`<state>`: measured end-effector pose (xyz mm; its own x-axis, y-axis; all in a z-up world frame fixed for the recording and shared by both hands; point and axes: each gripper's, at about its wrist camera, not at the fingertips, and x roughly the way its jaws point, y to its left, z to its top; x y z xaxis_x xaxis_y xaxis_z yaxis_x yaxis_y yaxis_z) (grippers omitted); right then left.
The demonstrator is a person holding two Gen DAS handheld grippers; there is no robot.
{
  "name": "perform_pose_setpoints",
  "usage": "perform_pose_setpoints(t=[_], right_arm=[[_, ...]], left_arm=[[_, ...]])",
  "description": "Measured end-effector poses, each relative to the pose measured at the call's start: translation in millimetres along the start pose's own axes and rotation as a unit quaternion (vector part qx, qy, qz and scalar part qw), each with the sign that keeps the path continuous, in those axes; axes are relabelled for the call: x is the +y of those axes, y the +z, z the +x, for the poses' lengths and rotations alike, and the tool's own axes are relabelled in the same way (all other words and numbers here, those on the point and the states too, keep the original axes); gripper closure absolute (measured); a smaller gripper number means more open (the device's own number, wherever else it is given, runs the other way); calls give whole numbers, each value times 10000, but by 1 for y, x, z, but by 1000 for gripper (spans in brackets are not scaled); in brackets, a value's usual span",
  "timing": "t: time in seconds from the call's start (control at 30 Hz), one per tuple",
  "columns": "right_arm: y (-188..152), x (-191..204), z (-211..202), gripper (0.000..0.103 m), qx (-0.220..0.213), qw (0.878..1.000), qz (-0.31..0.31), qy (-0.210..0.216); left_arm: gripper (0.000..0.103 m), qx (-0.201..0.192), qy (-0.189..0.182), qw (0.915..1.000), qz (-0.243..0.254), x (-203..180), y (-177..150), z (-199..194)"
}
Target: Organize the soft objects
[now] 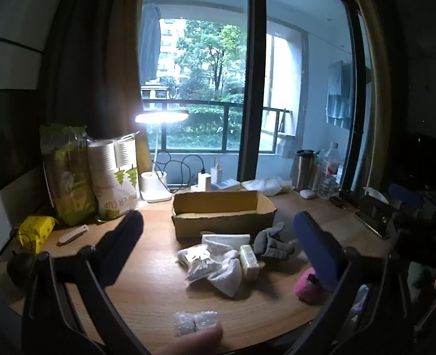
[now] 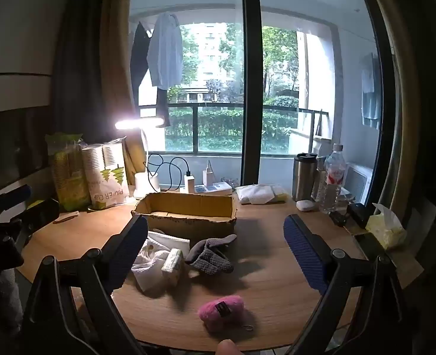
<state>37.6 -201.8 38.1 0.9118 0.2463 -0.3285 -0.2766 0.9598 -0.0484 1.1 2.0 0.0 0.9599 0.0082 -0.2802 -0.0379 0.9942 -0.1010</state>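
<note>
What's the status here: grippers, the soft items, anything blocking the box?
Left gripper and right gripper open, holding nothing. Grey glove, white cloth, pink pouch on the table, outside the cardboard box. Box looks empty, path clear.

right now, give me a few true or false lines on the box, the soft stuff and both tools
1. The cardboard box holds the grey glove. False: the glove lies on the table in front of the box.
2. The left tool is open and holds nothing. True.
3. The pink plush lies nearer the camera than the glove. True.
4. The right tool is shut on the white cloth. False: it is open, and the cloth lies on the table.
5. The desk lamp is off. False: it is lit.
</note>
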Motion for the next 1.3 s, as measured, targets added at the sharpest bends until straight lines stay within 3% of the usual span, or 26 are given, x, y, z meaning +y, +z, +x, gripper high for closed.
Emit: perform_pose_setpoints(t=[0.13,1.3], right_arm=[[0,2,1,8,23,10000,20,-16],[0,8,-1,8,76,9999,2,100]], left_arm=[[1,-143,-39,9999,67,-2,0,-3],[1,33,-168,9999,20,1,1,-5]])
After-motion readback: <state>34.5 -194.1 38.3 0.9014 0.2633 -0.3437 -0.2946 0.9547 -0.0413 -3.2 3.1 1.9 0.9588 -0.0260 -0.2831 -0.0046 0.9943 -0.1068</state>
